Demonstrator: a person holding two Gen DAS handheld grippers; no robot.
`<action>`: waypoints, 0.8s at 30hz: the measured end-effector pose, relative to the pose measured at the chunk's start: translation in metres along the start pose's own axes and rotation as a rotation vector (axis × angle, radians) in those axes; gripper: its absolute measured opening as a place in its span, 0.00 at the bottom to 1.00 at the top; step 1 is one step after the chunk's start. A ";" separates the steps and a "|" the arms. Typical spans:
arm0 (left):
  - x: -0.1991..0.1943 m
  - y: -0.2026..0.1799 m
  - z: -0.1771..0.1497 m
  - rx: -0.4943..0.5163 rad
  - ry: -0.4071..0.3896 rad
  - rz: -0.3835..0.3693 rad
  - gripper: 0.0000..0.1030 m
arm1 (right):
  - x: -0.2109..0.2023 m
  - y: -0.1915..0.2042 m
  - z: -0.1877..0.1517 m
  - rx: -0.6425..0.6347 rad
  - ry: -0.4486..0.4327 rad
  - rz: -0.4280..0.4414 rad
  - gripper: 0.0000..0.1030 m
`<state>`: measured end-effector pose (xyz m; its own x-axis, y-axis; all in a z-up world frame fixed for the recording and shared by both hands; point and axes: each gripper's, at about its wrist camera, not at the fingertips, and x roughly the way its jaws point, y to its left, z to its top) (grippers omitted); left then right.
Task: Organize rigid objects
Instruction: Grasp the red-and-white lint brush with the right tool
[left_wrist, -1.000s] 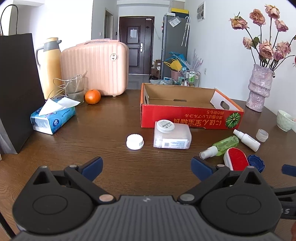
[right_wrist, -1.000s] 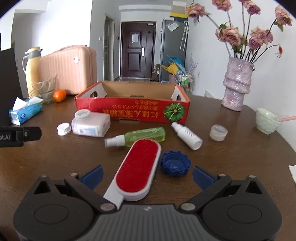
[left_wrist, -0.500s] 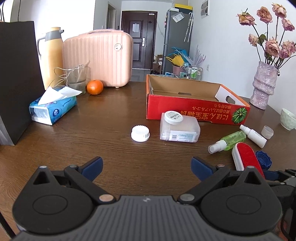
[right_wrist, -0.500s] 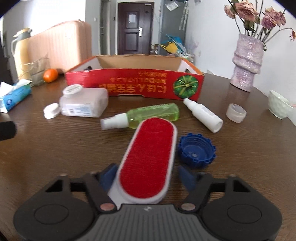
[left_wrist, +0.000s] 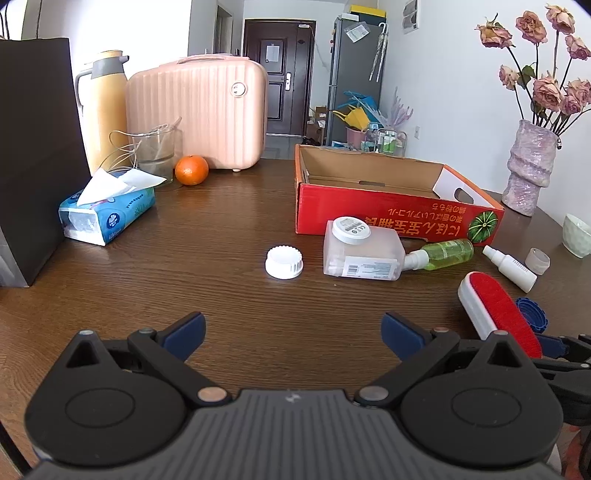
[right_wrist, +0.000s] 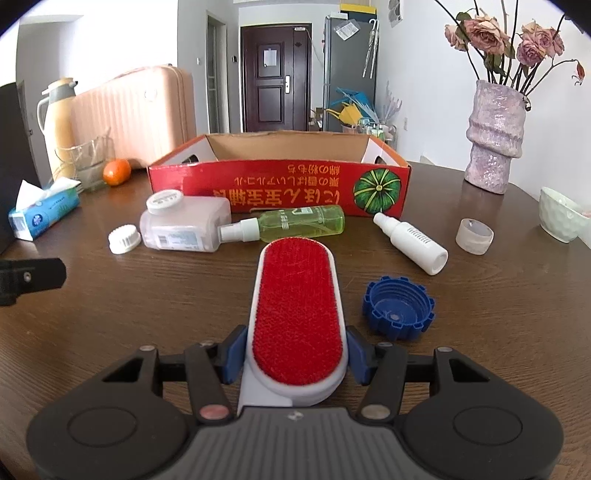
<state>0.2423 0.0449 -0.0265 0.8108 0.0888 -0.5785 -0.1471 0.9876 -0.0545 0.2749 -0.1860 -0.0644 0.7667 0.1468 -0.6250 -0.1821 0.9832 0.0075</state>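
The right gripper (right_wrist: 295, 356) has just been closing, and its blue pads are seen pressed against the two long sides of a white plastic lint brush with a red bristle face (right_wrist: 298, 314), near its handle end. The brush lies flat, red face up, on the dark brown wooden table (right_wrist: 147, 295), its rounded far end pointing toward a green transparent spray bottle with a white nozzle (right_wrist: 291, 223) that lies on its side.

Just right of the brush a blue ridged plastic cap (right_wrist: 398, 312) rests open side up, apart from the brush. Farther right a white spray bottle (right_wrist: 410, 238) lies on its side, and beyond it a small translucent cap (right_wrist: 474, 236) stands. Left of the green bottle a translucent rectangular bottle with a white lid (right_wrist: 184, 225) lies with the green bottle's nozzle touching it, and a white ridged cap (right_wrist: 125, 239) sits just left of that. Behind these things an open red cardboard box with a pumpkin print (right_wrist: 280, 184) stands with nothing seen inside.

The left gripper (left_wrist: 291, 330) is held wide apart over bare table, nothing between its blue pads; the white ridged cap is seen beyond it.

At the far left a blue tissue pack (left_wrist: 107, 214), an orange (left_wrist: 191, 170), a pink ribbed case (left_wrist: 199, 110) and a yellow thermos jug (left_wrist: 103, 107) are seen; at the far right, a mauve vase of dried roses (right_wrist: 493, 136).
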 end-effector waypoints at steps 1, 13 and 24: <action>0.000 0.000 0.000 0.000 0.001 0.002 1.00 | -0.001 0.000 0.000 0.002 -0.005 0.001 0.53; 0.005 0.002 0.008 0.013 0.002 0.026 1.00 | -0.012 -0.007 0.011 0.003 -0.047 0.010 0.53; 0.036 0.014 0.031 0.062 0.004 0.065 1.00 | -0.011 -0.016 0.028 0.007 -0.078 -0.002 0.53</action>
<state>0.2869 0.0662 -0.0234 0.7985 0.1529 -0.5823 -0.1638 0.9859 0.0342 0.2866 -0.2004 -0.0360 0.8129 0.1525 -0.5621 -0.1763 0.9843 0.0120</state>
